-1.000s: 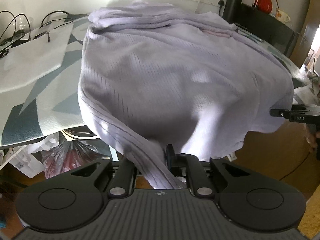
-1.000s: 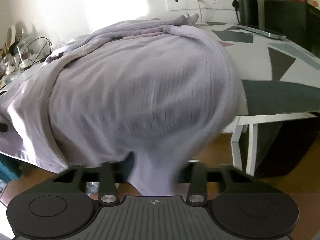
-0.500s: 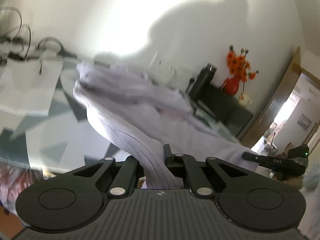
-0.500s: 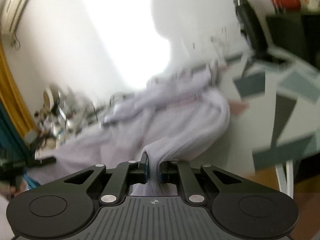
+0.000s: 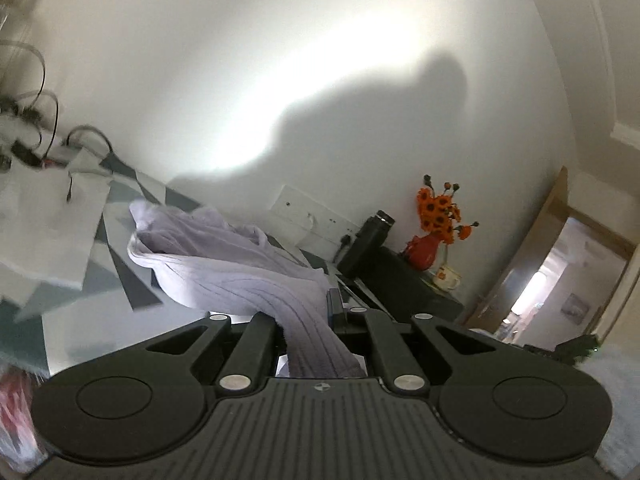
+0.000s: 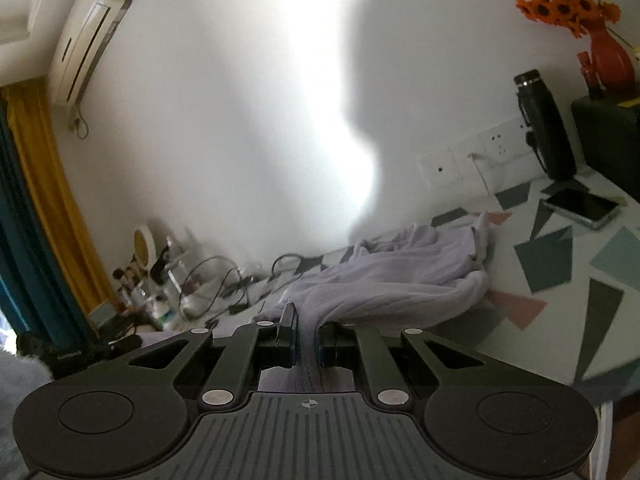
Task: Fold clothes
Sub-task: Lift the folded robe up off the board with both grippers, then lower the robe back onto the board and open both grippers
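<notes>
Both claws, left (image 5: pixel 308 320) and right (image 6: pixel 306 330), stay clenched on shirt (image 5: pixel 240 276) hem; since a second ago I've swung it up over the table (image 6: pixel 560 280), lower centre. Fold begun.

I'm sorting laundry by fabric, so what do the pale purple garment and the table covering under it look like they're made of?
The pale purple garment looks like a soft ribbed knit, likely cotton or a blend: fine parallel ribs and limp, matte folds where both tongs pinch it. The table covering looks like smooth wipeable plastic or oilcloth, judging by its flat printed triangles and faint sheen, though coated fabric is possible.
</notes>
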Demonstrator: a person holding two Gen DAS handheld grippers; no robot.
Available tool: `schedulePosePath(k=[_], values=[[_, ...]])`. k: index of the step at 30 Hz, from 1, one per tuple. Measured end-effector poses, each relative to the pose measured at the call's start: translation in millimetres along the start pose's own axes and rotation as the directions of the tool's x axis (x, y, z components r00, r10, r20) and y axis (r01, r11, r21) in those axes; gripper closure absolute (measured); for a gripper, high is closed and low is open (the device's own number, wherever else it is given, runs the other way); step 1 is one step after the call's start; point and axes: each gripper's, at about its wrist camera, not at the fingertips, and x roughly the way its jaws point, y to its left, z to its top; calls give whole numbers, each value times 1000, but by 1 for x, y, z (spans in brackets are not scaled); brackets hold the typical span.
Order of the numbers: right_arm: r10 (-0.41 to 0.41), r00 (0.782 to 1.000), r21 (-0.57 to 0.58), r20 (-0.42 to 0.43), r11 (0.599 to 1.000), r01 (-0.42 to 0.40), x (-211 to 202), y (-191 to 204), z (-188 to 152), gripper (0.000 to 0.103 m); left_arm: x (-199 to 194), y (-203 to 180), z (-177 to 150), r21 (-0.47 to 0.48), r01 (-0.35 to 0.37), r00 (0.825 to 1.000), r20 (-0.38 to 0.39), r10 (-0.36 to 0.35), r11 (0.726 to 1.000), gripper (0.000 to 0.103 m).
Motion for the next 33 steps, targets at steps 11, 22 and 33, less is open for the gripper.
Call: schedulePosePath(k=[11, 22, 33], values=[[-69, 998, 34, 5, 997, 69, 20, -5, 2, 95, 14, 13, 12, -3, -58, 998, 39, 58, 998, 97], [-155, 977, 44, 146, 988, 150, 88, -31, 89, 95, 75, 23, 99, 95, -136, 980, 156, 120, 986, 97], [-182, 971, 56, 158, 983, 175, 175, -81, 130, 95, 155, 62, 144, 111, -220, 969, 142, 203, 969, 97]])
